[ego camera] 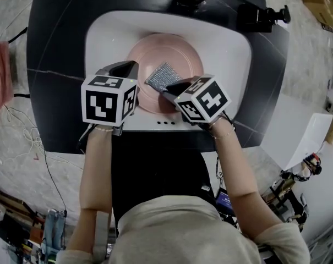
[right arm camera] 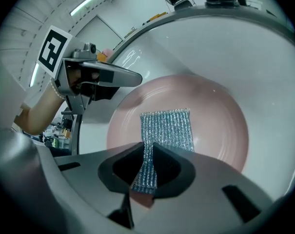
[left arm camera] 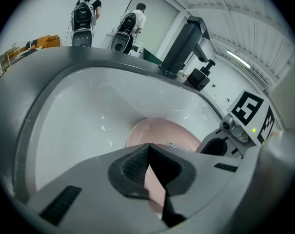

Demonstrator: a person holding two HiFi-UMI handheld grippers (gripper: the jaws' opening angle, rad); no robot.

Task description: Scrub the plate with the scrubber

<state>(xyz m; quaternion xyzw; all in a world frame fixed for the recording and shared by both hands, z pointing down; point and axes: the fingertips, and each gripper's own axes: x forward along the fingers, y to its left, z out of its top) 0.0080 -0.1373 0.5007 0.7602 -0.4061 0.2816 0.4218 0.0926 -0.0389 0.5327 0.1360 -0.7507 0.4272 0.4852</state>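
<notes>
A pink plate [ego camera: 177,51] lies in the white sink basin [ego camera: 105,34]. My left gripper [ego camera: 132,69] is shut on the plate's near left rim [left arm camera: 154,189]. My right gripper [ego camera: 166,89] is shut on one end of a silvery mesh scrubber [ego camera: 163,76], whose free part lies on the plate's face [right arm camera: 169,128]. In the right gripper view the plate [right arm camera: 220,121] fills the middle and the left gripper [right arm camera: 137,78] reaches in from the upper left. The left gripper view shows the plate [left arm camera: 162,133] past the jaws and the right gripper's marker cube [left arm camera: 252,112] at the right.
A black faucet [left arm camera: 184,45] and a black soap pump [left arm camera: 201,77] stand behind the basin on the dark countertop [ego camera: 50,70]. Two people stand far off across the room in the left gripper view. Cables lie on the floor at the left of the head view.
</notes>
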